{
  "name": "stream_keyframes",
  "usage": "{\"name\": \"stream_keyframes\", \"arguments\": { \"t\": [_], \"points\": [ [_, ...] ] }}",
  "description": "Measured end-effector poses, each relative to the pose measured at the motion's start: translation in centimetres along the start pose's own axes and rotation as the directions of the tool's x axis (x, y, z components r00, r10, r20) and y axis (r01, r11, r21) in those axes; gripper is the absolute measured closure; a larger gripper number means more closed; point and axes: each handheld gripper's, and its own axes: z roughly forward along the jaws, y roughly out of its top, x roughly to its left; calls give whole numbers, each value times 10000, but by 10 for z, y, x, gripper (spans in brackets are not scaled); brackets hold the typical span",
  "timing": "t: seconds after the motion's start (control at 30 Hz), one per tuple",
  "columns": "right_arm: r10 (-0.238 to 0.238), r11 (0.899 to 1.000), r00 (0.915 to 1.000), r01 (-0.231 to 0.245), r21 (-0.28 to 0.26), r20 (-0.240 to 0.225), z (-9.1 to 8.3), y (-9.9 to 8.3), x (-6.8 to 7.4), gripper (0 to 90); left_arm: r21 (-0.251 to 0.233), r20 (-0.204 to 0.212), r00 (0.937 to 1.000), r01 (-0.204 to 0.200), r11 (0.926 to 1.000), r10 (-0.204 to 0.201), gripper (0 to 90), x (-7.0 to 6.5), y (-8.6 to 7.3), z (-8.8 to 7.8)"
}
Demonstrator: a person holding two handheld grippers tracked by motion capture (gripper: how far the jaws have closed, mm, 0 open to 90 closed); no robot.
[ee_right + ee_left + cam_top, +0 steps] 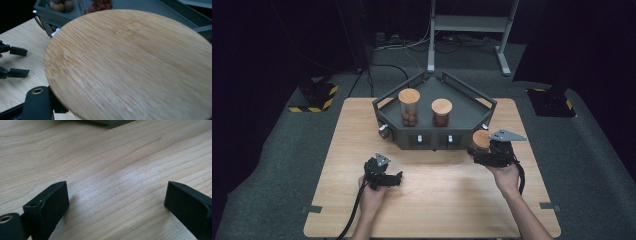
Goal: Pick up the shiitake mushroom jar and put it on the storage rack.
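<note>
A dark grey five-sided tray (484,100) stands at the back of the wooden table (437,195). In it are a tall glass jar (409,107) of brown nuts and a shorter jar (441,113) of red pieces, both with round wooden lids. My right gripper (476,154) is at the tray's front right corner, shut on a third wooden-lidded jar (481,139). Its lid (130,65) hides the glass and the jaws, apart from one finger (37,105). My left gripper (399,178) rests low over the table, open, with bare wood between its jaws (116,195).
The tray's front face carries small white knobs (420,138). From the right gripper view, the left gripper (21,62) lies off to the left and the tray wall (175,12) just behind the lid. Grey carpet and a metal stand (432,35) surround the table.
</note>
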Motion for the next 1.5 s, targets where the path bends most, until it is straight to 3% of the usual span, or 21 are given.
{"name": "stream_keyframes", "arguments": {
  "t": [1.5],
  "points": [
    [389, 9989, 9992, -386, -249, 103, 2, 31, -13, 251, -2, 2, 10000, 7, 10000, -7, 57, 0, 0, 0]
  ]
}}
